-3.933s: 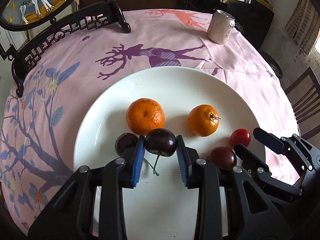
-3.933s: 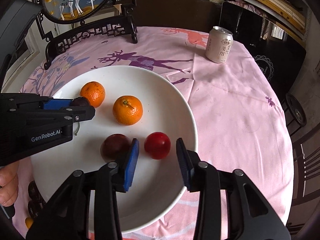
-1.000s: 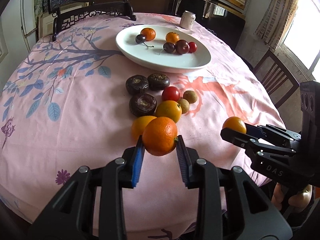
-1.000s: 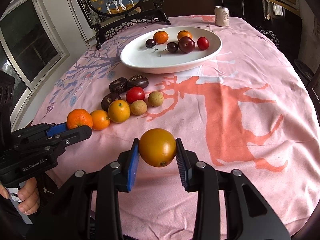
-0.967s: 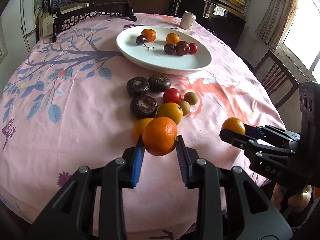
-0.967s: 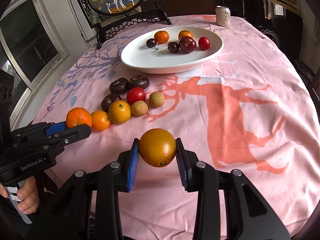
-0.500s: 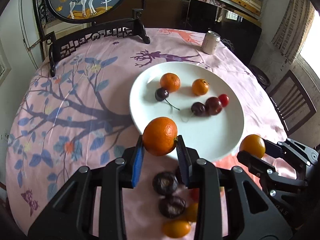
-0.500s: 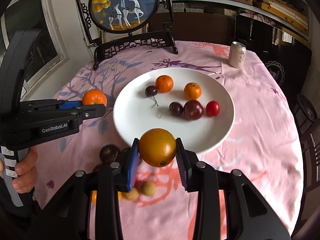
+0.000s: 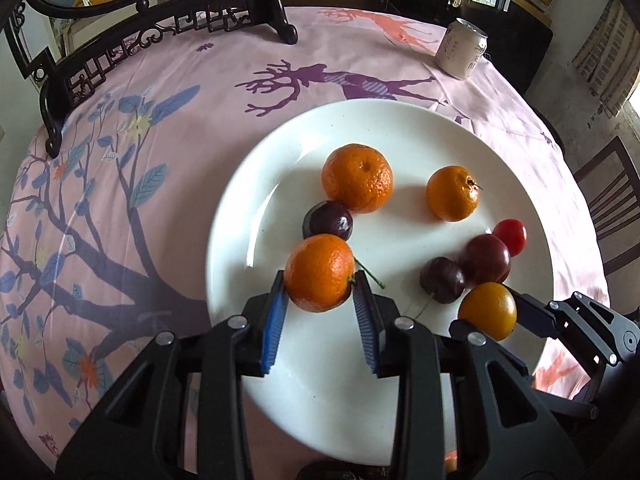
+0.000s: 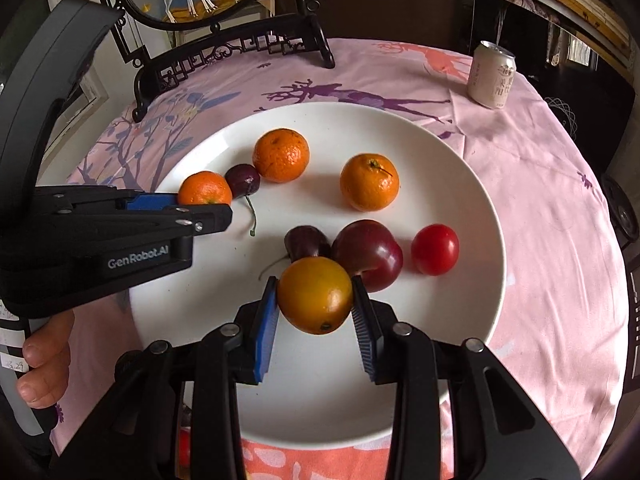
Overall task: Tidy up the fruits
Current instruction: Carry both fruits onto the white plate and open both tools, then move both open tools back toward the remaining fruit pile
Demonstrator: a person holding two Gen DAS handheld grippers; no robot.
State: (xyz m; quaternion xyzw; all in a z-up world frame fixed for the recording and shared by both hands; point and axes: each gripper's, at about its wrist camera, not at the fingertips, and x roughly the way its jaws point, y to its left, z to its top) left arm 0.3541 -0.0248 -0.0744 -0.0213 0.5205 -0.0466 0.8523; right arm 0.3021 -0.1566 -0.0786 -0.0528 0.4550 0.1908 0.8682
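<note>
A: Start at the tools. The left gripper [image 9: 320, 304] has its blue-padded jaws pinching a round, dimpled orange mandarin [image 9: 320, 273], held over the near left part of the large white ceramic plate [image 9: 400, 128]. The right gripper [image 10: 315, 312] is clamped the same way on a smooth, darker yellow-orange round fruit [image 10: 315, 294], over the near middle of that plate.

B: So where's the risk?

A: Crowding, I'd say. Just beyond the mandarin lies a dark stemmed cherry [image 9: 328, 221], beside a larger bumpy mandarin [image 9: 357, 178]. Lower carelessly and the held fruit could land on the cherry or its stem and roll it.

B: And on the right?

A: Tighter still. A second dark cherry [image 10: 306, 243] and a deep red plum [image 10: 368, 254] sit just behind the yellow-orange fruit, with a small red tomato [image 10: 435, 249] beside the plum. A release there could knock them together.

B: They're all round.

A: Exactly; anything nudged may roll across the glazed surface, though the raised rim should catch it. A smaller mandarin with a stalk [image 10: 369, 182] sits clear of both. The two tools are also near each other, so opening both together could make them bump.
</note>
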